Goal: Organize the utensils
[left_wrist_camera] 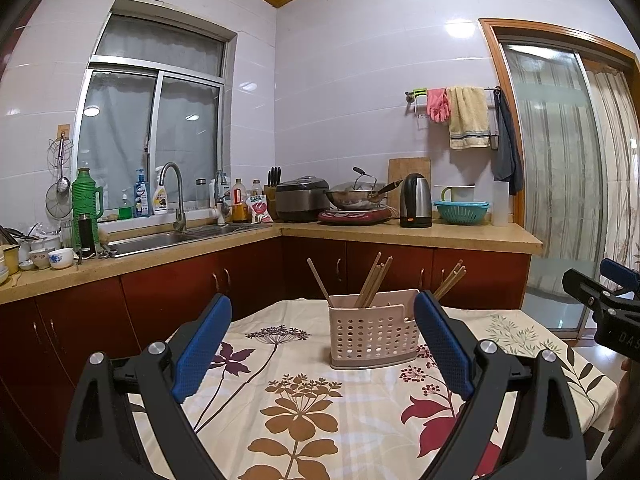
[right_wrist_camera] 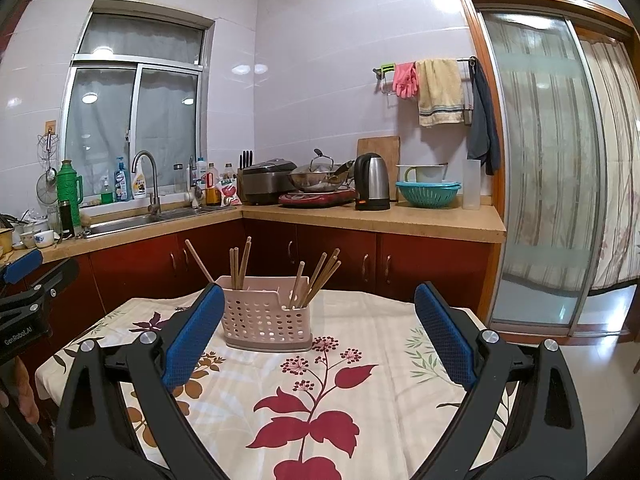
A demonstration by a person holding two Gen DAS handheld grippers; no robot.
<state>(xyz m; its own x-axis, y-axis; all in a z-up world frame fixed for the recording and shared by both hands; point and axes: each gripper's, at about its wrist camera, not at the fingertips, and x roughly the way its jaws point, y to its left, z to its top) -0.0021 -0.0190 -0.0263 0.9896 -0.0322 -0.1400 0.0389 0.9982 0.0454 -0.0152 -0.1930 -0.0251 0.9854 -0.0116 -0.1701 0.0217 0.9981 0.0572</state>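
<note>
Blue-padded fingers [left_wrist_camera: 202, 344] fill the foreground, and the left gripper [left_wrist_camera: 323, 312] is spread wide with nothing between its pads, hovering over the floral tablecloth [left_wrist_camera: 304, 408]. Straight ahead of it, just beyond the fingertips and a touch right of centre, stands the pink perforated utensil holder [left_wrist_camera: 373, 334], upright on the cloth; its right edge slips behind the right pad in this view. Over in the right wrist view, the right gripper [right_wrist_camera: 318, 308] is equally wide apart and empty, and the same holder [right_wrist_camera: 266, 316] sits ahead and to the left, close by its left finger. One holder, two grippers, and wooden chopsticks [right_wrist_camera: 240, 264] standing in it: I make out roughly nine or ten, though overlaps make the count uncertain. They fall into groups, one lone stick leaning out to the left, a cluster near the middle [left_wrist_camera: 374, 280], another bunch fanning right [right_wrist_camera: 320, 276]. Pale tan sticks, all tilted, tips up. Each gripper shows at the edge of the other's view.
</note>
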